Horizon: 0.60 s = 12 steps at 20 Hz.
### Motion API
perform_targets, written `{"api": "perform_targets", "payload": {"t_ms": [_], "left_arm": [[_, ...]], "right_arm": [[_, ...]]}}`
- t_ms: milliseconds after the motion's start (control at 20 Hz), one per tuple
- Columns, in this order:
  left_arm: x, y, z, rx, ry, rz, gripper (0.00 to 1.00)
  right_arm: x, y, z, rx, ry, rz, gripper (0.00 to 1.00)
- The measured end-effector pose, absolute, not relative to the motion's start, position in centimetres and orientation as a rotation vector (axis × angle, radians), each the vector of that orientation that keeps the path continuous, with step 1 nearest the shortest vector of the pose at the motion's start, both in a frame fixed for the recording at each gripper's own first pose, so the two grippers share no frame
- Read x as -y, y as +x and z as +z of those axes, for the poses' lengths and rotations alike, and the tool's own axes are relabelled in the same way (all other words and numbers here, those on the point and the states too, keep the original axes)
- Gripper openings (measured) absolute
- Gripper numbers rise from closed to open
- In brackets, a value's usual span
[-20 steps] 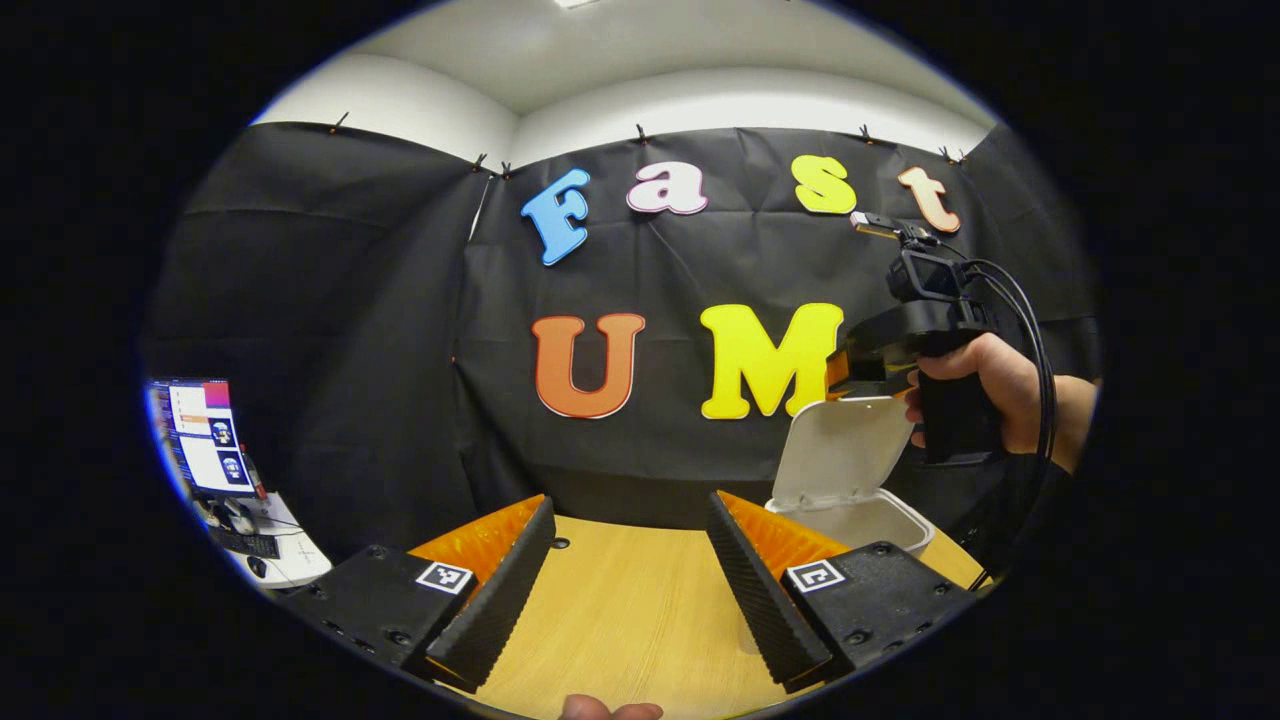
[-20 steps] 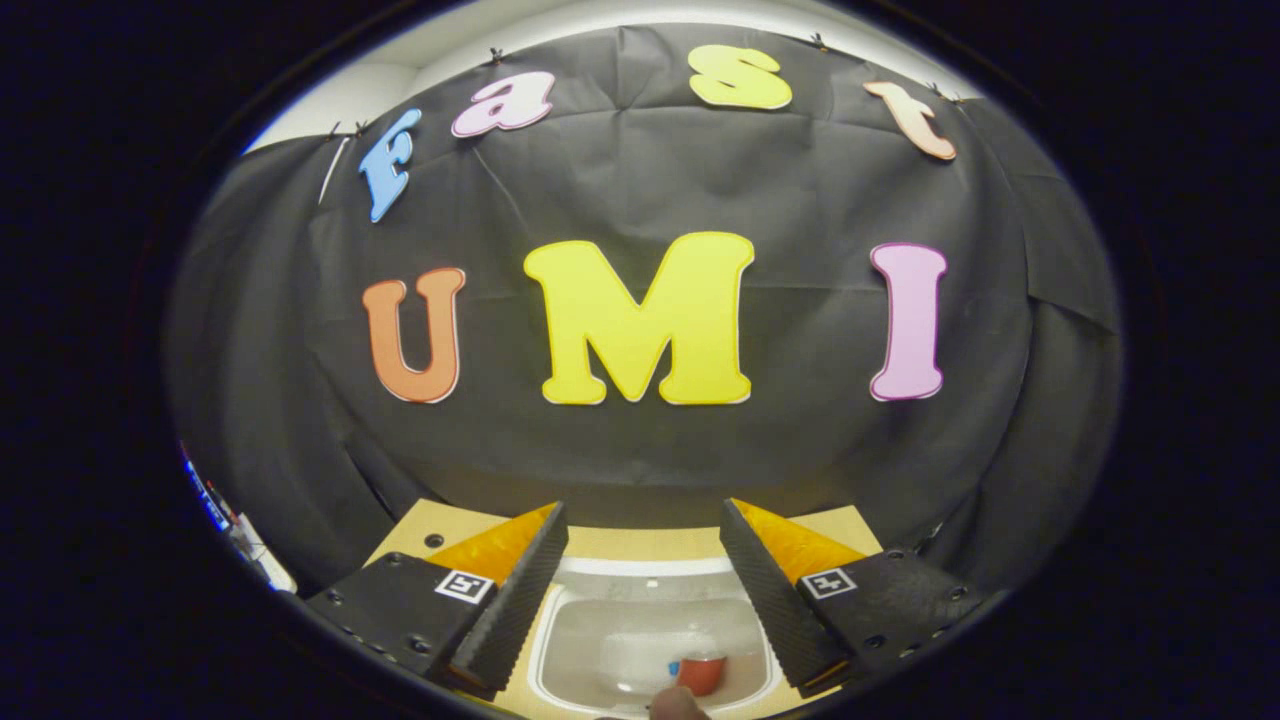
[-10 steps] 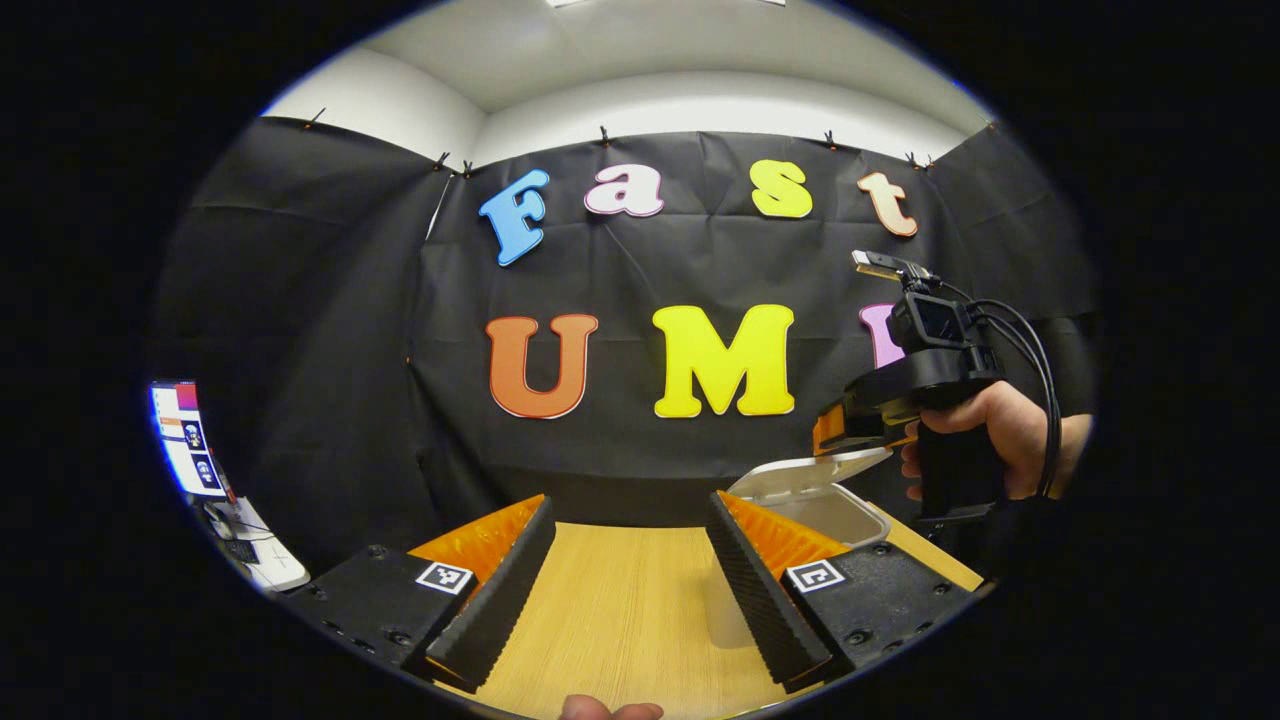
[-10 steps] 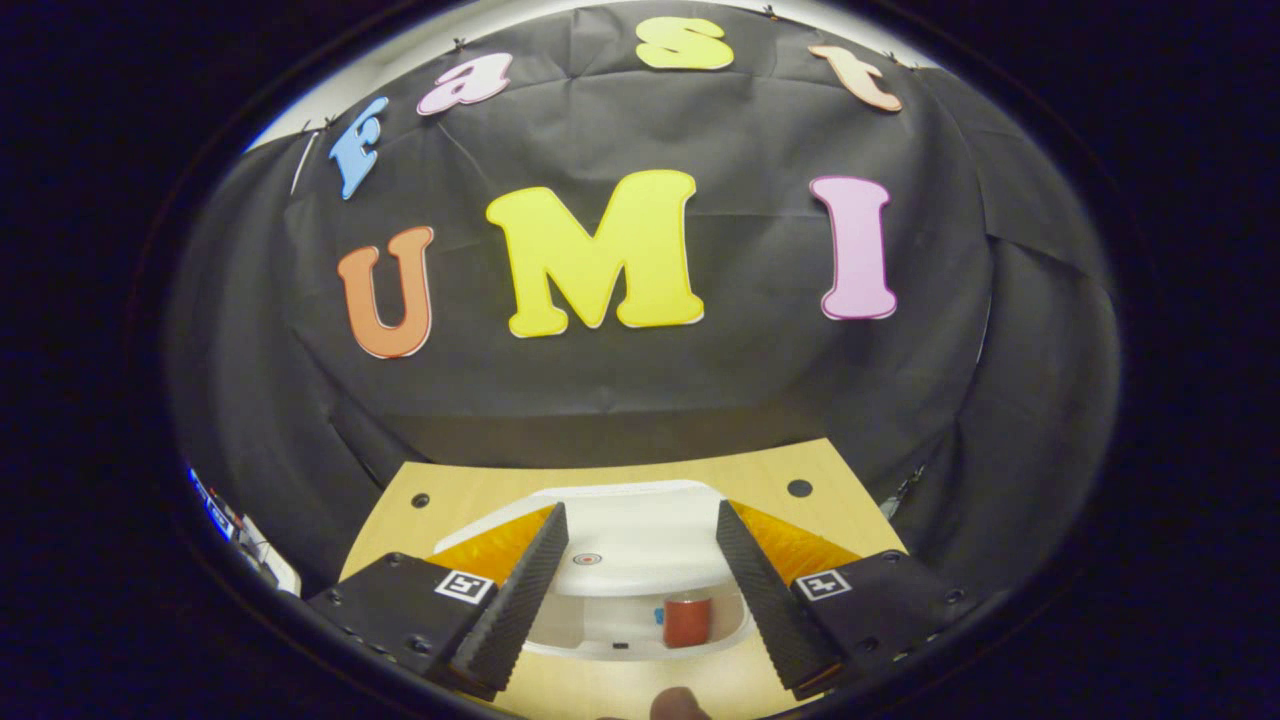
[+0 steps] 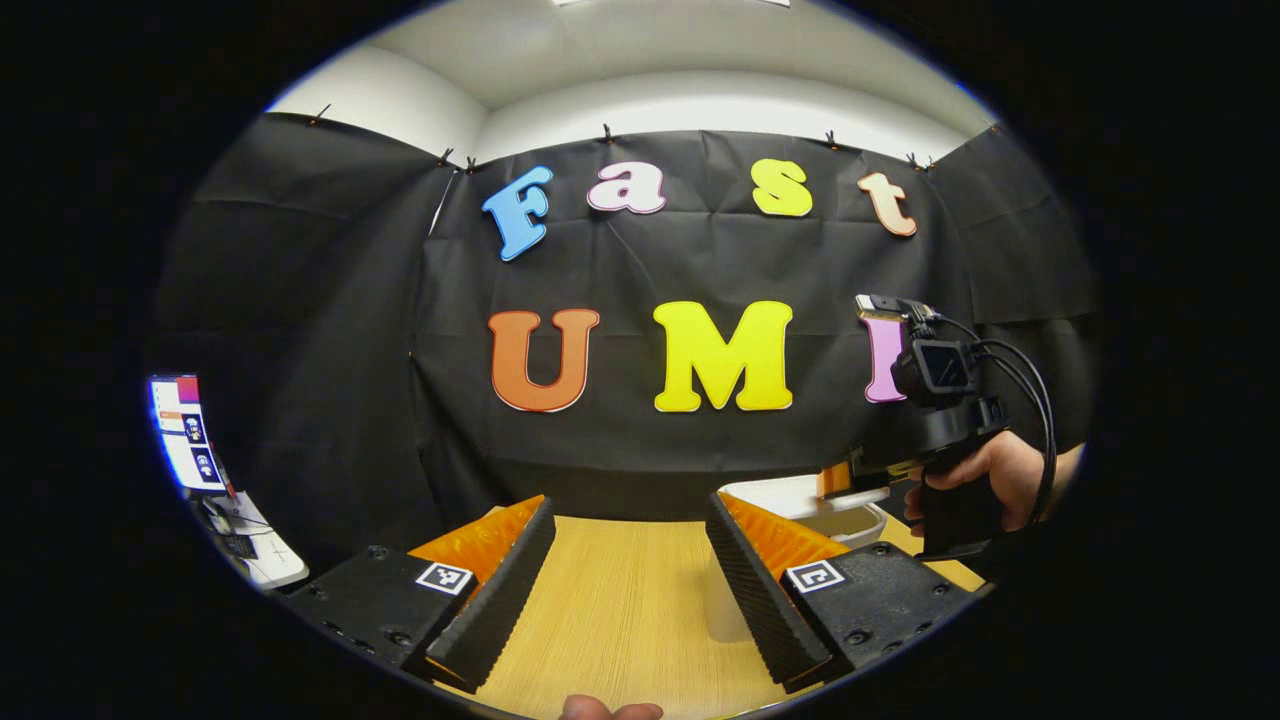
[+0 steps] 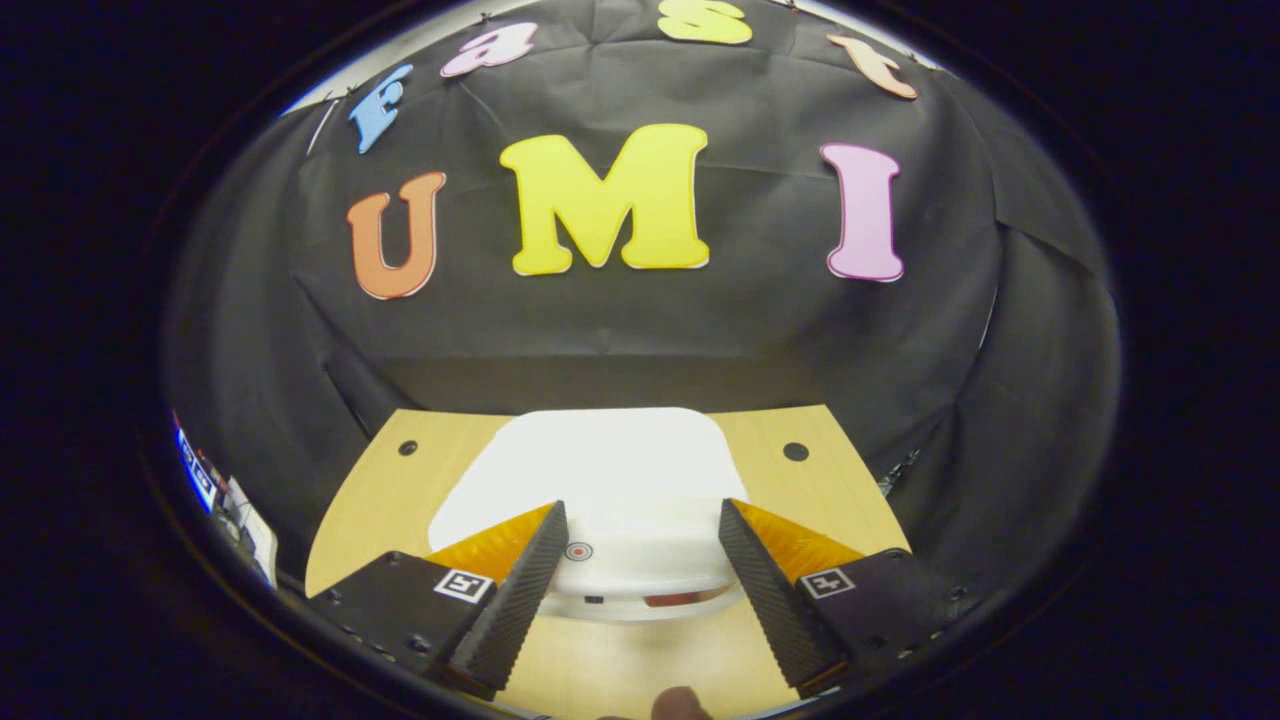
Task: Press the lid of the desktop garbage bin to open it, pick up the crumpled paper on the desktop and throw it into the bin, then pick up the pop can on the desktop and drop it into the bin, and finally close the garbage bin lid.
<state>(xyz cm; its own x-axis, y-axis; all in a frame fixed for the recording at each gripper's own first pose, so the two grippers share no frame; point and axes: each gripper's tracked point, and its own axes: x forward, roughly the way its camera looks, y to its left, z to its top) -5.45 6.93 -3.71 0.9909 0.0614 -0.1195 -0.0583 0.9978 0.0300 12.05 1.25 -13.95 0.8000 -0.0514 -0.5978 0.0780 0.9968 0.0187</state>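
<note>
The white bin stands at the right of the wooden table, partly behind my left gripper's right finger. Its lid lies almost flat, with a narrow slit at the front edge where a bit of the red pop can shows inside. A small red dot marks the lid near its front. My right gripper is open just above the lid's front part; in the left gripper view this right gripper, held by a hand, rests on the lid. My left gripper is open over bare table.
A monitor and a keyboard sit on a side desk at the far left. Two small holes mark the table's back corners. The black cloth wall stands close behind the bin.
The lid has swung down from upright to nearly flat. The right gripper has come down with it. The left gripper has stayed about where it was.
</note>
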Motion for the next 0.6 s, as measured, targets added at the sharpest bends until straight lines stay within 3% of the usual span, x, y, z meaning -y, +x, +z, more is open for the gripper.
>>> {"api": "perform_targets", "payload": {"t_ms": [150, 200, 600], "left_arm": [[-7.1, -5.3, -4.2, -0.134, 0.037, 0.068, 0.98], [-7.1, -5.3, -4.2, -0.135, 0.040, 0.070, 0.98], [-6.9, -5.2, -4.9, -0.148, 0.040, 0.076, 0.98]], "right_arm": [[-1.3, 11.8, -15.3, -0.663, 0.033, -0.063, 0.92], [-1.4, 11.7, -15.6, -0.667, 0.033, -0.060, 0.96], [-1.7, 11.2, -16.7, -0.660, 0.013, -0.042, 0.98]]}}
